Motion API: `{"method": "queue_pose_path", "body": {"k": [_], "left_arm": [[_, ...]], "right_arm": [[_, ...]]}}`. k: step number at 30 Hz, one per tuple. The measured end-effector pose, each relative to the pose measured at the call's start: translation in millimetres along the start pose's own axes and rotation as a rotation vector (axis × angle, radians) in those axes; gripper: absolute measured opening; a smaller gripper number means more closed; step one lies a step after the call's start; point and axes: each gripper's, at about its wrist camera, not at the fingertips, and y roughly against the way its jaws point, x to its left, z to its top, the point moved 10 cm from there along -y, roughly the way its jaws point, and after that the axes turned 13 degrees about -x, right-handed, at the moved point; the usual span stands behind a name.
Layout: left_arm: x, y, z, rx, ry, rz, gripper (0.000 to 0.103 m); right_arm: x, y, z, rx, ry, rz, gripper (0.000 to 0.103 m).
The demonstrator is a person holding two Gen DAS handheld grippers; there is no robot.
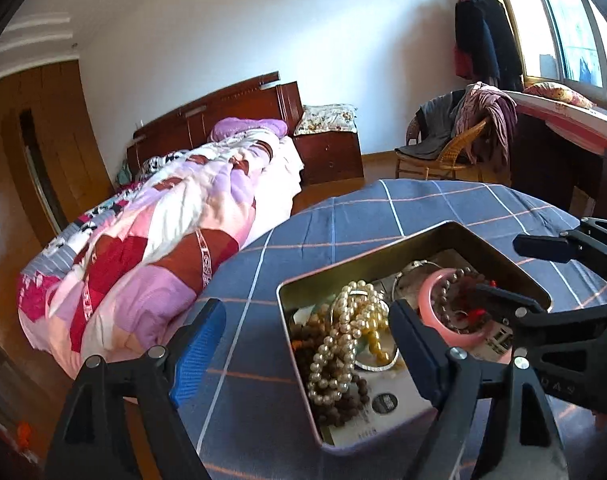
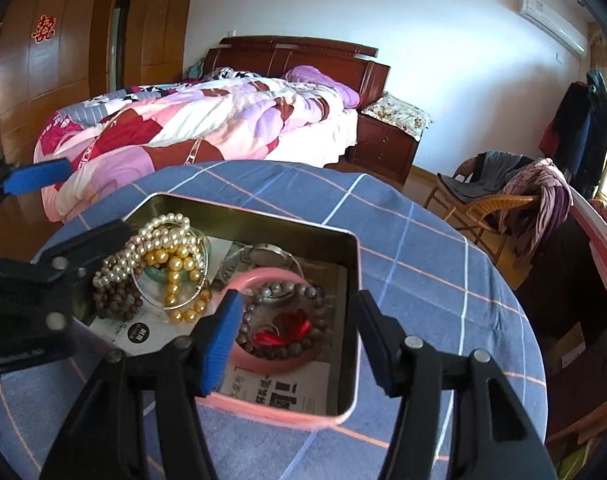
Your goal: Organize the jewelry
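Observation:
An open metal tin (image 1: 363,264) (image 2: 243,216) stands on a blue checked tablecloth (image 2: 423,260). It holds a pearl strand (image 1: 343,340) (image 2: 159,236), gold beads (image 2: 175,268), brown beads (image 2: 115,304), a silver watch (image 2: 267,256) and a pink bangle (image 1: 427,292) (image 2: 263,276) with a dark bead bracelet (image 2: 303,292) lying inside it. My left gripper (image 1: 307,344) (image 2: 99,196) is open wide over the tin's left wall, nothing gripped. My right gripper (image 2: 299,340) (image 1: 499,266) is open above the pink bangle; its pads press on nothing.
Printed paper lines the tin's floor. A bed (image 2: 203,120) with a patchwork quilt lies beyond the table's far left edge. A wooden nightstand (image 1: 331,148) and a wicker chair (image 2: 495,200) draped with clothes stand farther back. A dark desk is at the right.

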Motion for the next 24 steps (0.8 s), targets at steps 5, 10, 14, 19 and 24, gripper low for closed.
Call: {"method": "queue_pose_path", "body": {"k": [5,10,14,19,24], "left_arm": [[5,26,-1,-0.019,0.067,-0.01,0.084],[5,45,-3,-0.028,0.093,-0.025,0.084],[4,54,-2,-0.036,0.111,-0.034,0.084],[0,61,-3,-0.035,0.121,-0.047,0.084],[-1,65,-3,-0.037,0.128,-0.052,0.084]], "right_arm": [[2,16,2,-0.012,-0.005,-0.01,0.062],[5,34,8,-0.039,-0.04,-0.01,0.064],[9,43,11,-0.055,-0.034,-0.011,0.067],[13,50,11,-0.067,-0.046,-0.004,0.068],[14,55,11,-0.072,-0.051,-0.008,0.069]]}}
